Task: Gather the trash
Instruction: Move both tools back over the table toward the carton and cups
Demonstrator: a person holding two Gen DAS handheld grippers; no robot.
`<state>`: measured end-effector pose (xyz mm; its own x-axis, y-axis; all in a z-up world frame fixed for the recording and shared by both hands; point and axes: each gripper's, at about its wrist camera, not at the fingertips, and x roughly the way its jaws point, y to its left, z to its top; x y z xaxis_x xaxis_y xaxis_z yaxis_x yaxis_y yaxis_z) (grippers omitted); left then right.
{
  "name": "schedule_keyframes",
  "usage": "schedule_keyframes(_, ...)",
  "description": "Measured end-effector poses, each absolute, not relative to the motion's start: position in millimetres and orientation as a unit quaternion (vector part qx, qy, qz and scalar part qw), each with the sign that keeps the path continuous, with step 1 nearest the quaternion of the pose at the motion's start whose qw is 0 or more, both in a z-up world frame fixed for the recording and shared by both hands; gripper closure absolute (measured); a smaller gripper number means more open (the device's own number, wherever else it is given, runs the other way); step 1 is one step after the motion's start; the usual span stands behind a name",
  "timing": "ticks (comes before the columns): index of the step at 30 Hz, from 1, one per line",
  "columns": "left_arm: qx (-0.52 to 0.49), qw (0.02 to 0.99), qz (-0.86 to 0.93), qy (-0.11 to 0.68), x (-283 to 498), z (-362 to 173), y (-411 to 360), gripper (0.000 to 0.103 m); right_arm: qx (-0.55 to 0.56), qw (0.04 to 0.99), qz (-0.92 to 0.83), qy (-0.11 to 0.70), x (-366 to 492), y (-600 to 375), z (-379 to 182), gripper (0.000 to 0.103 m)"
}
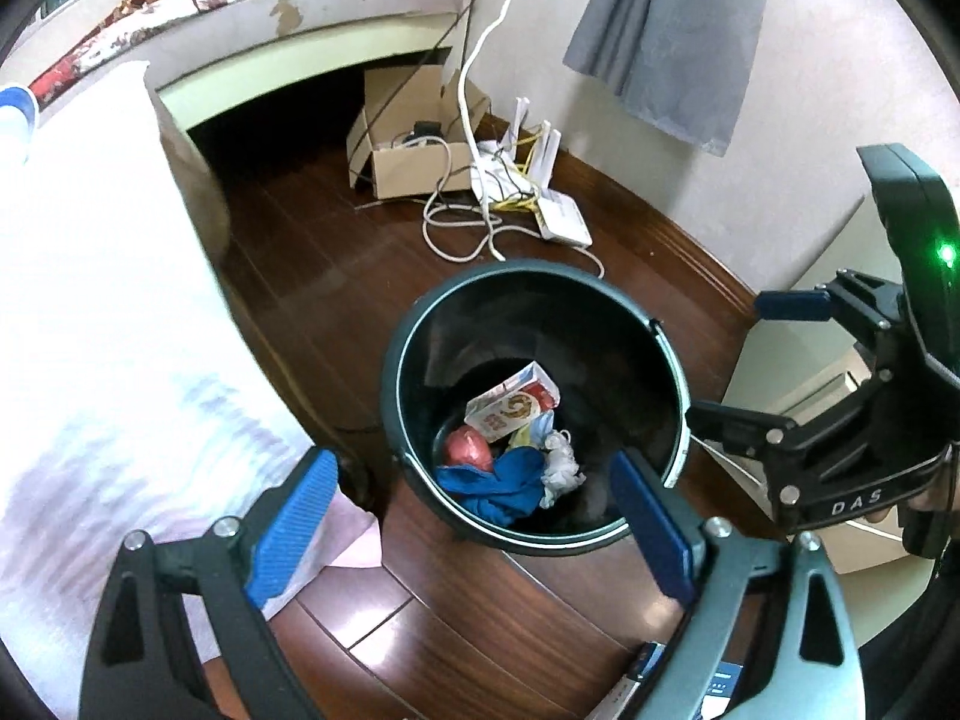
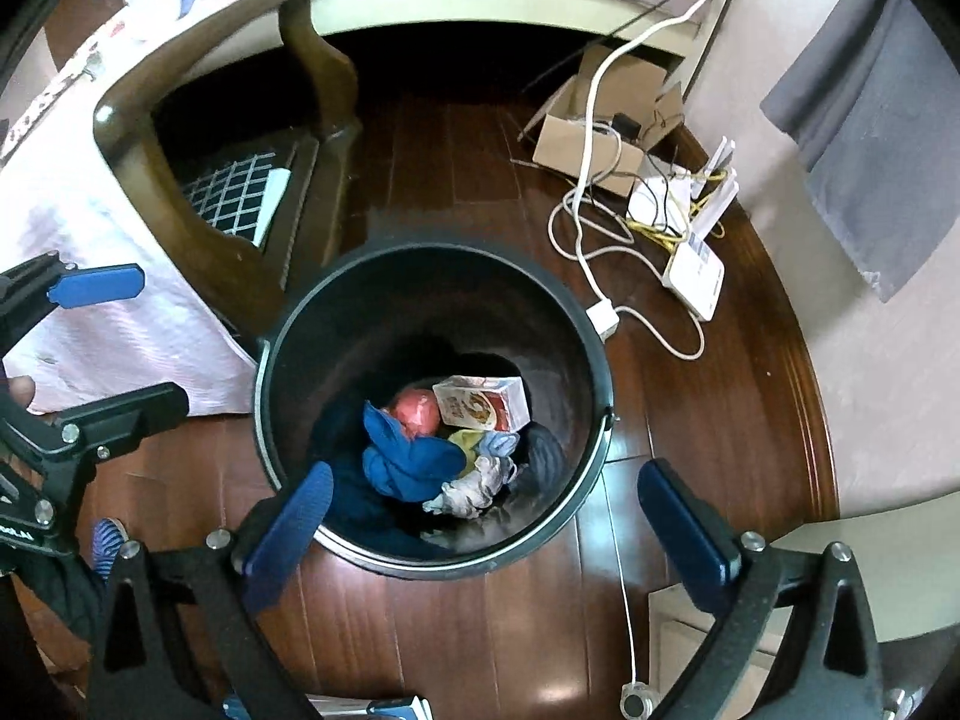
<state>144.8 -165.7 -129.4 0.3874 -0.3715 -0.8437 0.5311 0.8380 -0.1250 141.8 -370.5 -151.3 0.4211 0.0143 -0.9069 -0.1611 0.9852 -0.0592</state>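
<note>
Black bin (image 2: 282, 360) below both open tools

The left black-framed hand-held gripper (image 1: 474, 516) carries ribbed blue rubber pads (image 1: 294, 528) and silver screws. The right black-framed hand-held gripper (image 2: 498, 534) matches, with white "DAS" lettering (image 1: 855, 501) and a green light (image 1: 947, 253) on its housing.

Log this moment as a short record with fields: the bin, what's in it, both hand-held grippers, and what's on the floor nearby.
bin: dark round trash bin, upright on the wooden floor
contents: small printed carton, red crumpled piece, blue cloth, white crumpled wad
left hand-held gripper: open, nothing between its fingers, above the bin
right hand-held gripper: open, nothing held, above the bin
nearby floor: cardboard box, white router, white cables
</note>
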Motion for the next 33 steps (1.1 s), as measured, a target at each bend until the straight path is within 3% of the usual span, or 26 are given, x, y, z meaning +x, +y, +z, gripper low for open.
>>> schedule_keyframes(19,0.068,0.880,-0.234,0.409,107.0,-47.9,-115.4,0.008,-0.086,0.879,0.095,0.458,102.4,-331.7,-67.4,0.000)
schedule_keyframes(33,0.030,0.919,-0.135,0.370,136.9,-16.4,-22.3,0.008,-0.100,0.901,0.140,0.398,140.8,-258.7,-27.9,0.000)
